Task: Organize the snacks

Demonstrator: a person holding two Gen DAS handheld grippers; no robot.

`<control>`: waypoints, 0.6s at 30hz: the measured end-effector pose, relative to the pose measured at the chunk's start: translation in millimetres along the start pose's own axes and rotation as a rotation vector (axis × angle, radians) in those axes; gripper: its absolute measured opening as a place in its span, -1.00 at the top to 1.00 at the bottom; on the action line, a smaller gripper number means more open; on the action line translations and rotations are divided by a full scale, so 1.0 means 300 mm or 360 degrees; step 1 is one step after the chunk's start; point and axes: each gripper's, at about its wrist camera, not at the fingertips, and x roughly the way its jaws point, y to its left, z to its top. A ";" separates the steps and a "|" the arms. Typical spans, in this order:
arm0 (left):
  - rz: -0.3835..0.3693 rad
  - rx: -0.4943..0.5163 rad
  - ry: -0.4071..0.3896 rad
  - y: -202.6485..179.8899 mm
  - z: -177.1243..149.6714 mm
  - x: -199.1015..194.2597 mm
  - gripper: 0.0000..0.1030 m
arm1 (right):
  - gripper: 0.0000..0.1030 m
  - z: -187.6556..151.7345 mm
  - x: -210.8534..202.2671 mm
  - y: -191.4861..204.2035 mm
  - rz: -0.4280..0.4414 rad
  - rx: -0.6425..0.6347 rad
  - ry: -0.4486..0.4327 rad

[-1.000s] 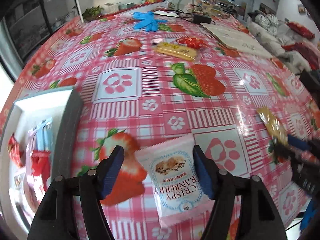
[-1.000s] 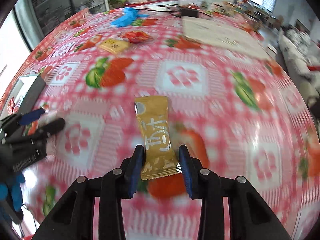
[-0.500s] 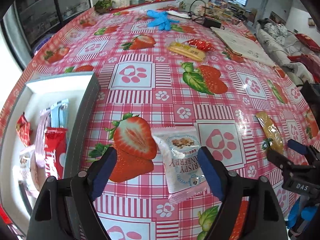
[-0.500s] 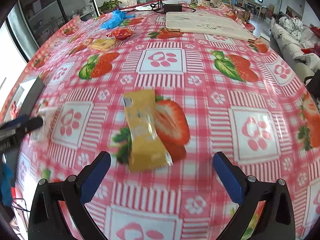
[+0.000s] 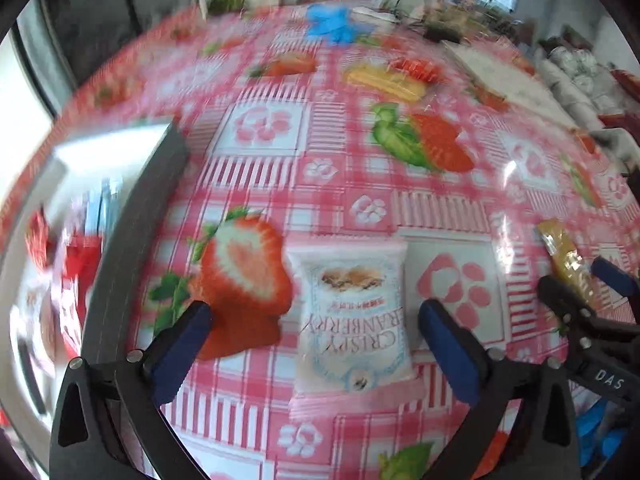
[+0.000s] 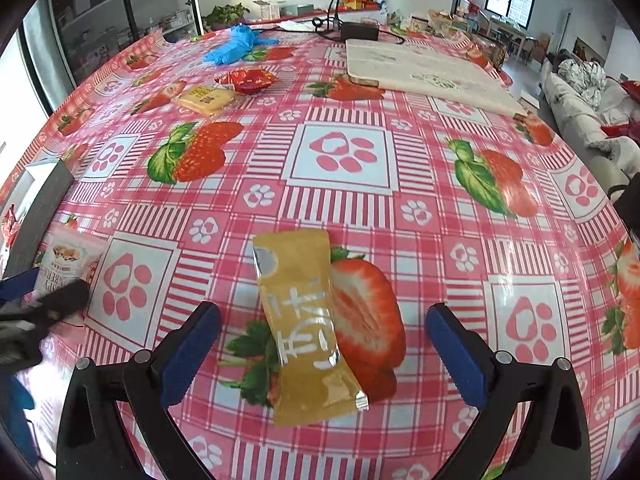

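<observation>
Left wrist view, blurred:
- Far left: grey box [image 5: 136,232], open top, holding red and blue snack packs; details unreadable.
- Near centre: left gripper [image 5: 312,332], jaws wide apart and just opened further. White cranberry pack [image 5: 352,320] flat on the cloth [image 5: 340,168] between the blue pads [image 5: 180,344], clear of both, nearer the right pad.
- Right edge: gold bar [image 5: 568,256] flat on the cloth, with the other tool's blue tips on either side of it.
- Far side: yellow pack [image 5: 384,80], red wrapper [image 5: 416,68] just beside it, blue glove [image 5: 332,26] beyond.

Right wrist view, sharp:
- Left edge: corner of the grey box [image 6: 40,208]; cranberry pack [image 6: 66,260] just right of it, partly behind the left tool's dark finger.
- Near centre: right gripper [image 6: 320,344], jaws wide apart, opened within the last second. Gold bar [image 6: 304,320] flat on the cloth [image 6: 440,220], lengthwise between the pads [image 6: 456,356], touching neither, overlapping a printed strawberry.
- Far left: yellow pack [image 6: 206,98], red wrapper [image 6: 248,78] touching its far corner, blue glove [image 6: 236,46] behind.
- Far right: flat white bag [image 6: 424,72] lying on the cloth.
</observation>
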 end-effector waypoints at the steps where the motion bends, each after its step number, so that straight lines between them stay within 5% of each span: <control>1: -0.0023 0.0001 0.0015 0.001 -0.005 -0.001 -1.00 | -1.00 -0.007 -0.002 0.000 0.0002 -0.0006 -0.0031; 10: -0.0138 -0.0069 -0.0031 0.064 -0.003 -0.062 -1.00 | -1.00 -0.011 -0.004 0.000 0.0014 -0.0017 -0.0063; 15: -0.0024 0.0032 0.0038 -0.011 0.008 0.013 -1.00 | -1.00 -0.012 -0.004 -0.001 0.0014 -0.0019 -0.0063; 18: -0.0023 -0.0003 -0.0062 -0.012 -0.008 0.006 -1.00 | -1.00 -0.013 -0.004 -0.001 0.0015 -0.0019 -0.0065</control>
